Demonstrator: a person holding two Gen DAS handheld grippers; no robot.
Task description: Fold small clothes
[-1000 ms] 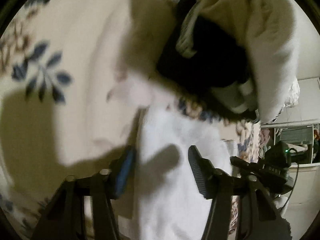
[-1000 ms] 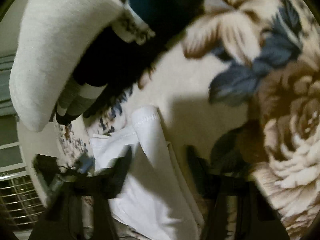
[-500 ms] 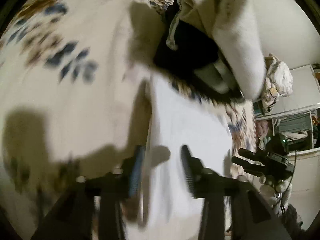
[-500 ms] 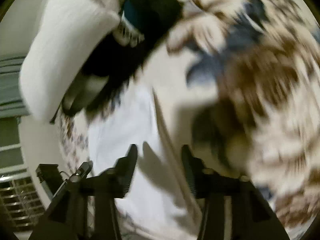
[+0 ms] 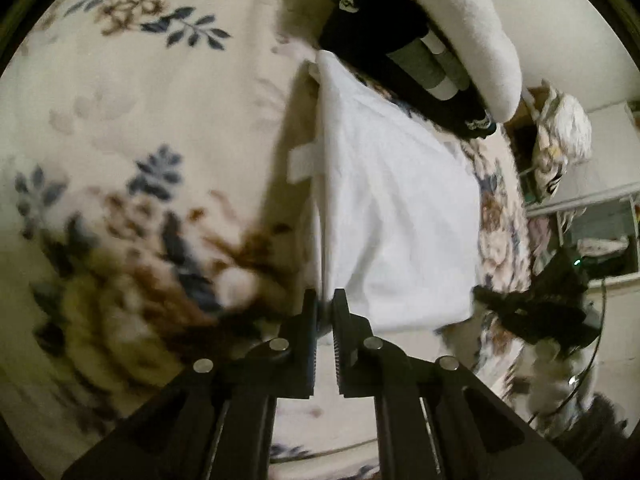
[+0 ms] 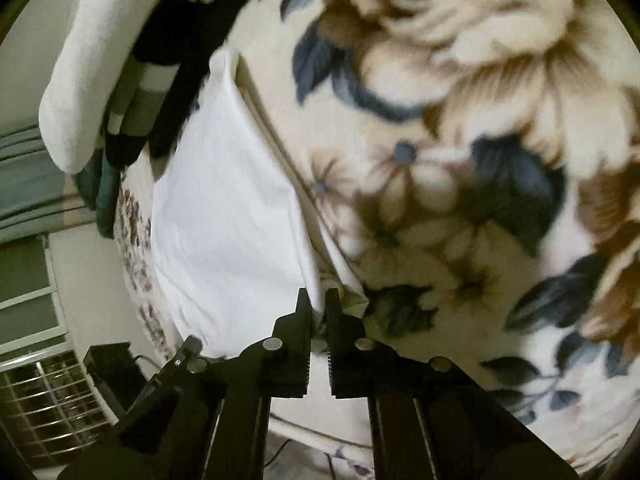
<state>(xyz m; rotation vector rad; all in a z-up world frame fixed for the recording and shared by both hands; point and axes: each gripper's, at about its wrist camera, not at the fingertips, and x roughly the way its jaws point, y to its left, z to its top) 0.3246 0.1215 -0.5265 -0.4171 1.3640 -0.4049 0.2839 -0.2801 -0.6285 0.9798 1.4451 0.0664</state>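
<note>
A white garment (image 5: 392,200) lies spread on a floral blanket (image 5: 140,128). My left gripper (image 5: 325,300) is shut on the garment's near left edge, which rises as a fold from between its fingers. In the right wrist view the same white garment (image 6: 228,216) shows, and my right gripper (image 6: 319,300) is shut on its near right edge, where the layered hem (image 6: 344,276) bunches. Both grippers hold the cloth a little above the blanket.
A pile of dark and white clothes (image 5: 404,40) lies beyond the garment's far end; it also shows in the right wrist view (image 6: 132,68). The blanket's edge and room clutter (image 5: 560,280) lie to the right. A wire rack (image 6: 48,408) stands low left.
Both grippers went from open over the white garment to shut on its near edges. The garment has been pulled out longer and flatter toward me.
</note>
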